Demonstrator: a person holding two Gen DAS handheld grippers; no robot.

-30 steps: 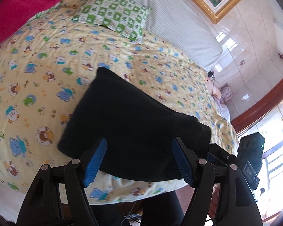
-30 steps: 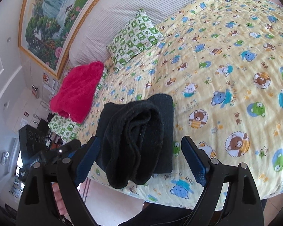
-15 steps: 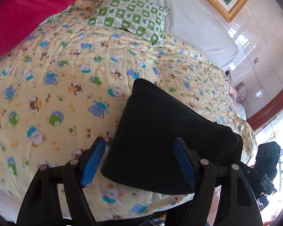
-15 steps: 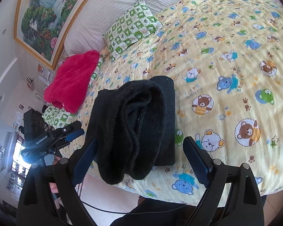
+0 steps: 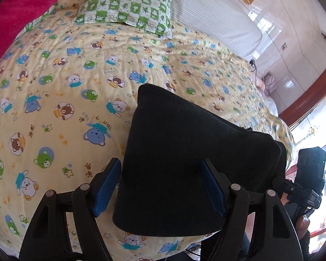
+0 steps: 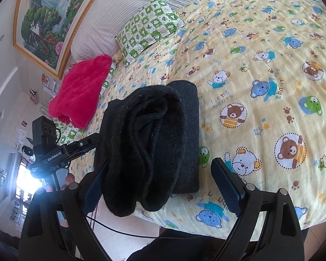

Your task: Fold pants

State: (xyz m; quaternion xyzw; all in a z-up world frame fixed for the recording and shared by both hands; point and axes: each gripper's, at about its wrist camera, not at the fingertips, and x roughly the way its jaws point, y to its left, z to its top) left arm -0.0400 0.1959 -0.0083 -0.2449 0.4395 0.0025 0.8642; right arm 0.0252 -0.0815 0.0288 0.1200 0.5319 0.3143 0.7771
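1. The bed (image 5: pixel 54 100) carries everything I am working on, and its yellow bear-print cover lies smooth apart from the bundle near its front edge.
2. The pants (image 5: pixel 184 163) sit as 1 compact dark stack just inside that front edge. From the right wrist view the pants (image 6: pixel 150 143) show several rolled layers, with the end closest to me drooping over the bed's edge. I judge the folding itself largely done; what seems left is squaring the bundle or pulling that hanging end back onto the bed.
3. The green checked pillow (image 5: pixel 128 6) lies at the far edge by the headboard, and the red blanket (image 6: pixel 82 89) lies at the far left corner, both well apart from the pants.
4. My left gripper (image 5: pixel 160 184) has its fingers spread wide; 1 blue pad sits just beside the stack's left side and the other over the cloth, neither pressing it.
5. My right gripper (image 6: pixel 163 184) is likewise wide apart, straddling the hanging end without pinching it.
6. Against the earlier frames, the pants keep the same shape and place on the bed. In the left view the stack fills more of the picture and sits further right. In the right view it looms larger too. Both pairs of fingers stand a little wider.
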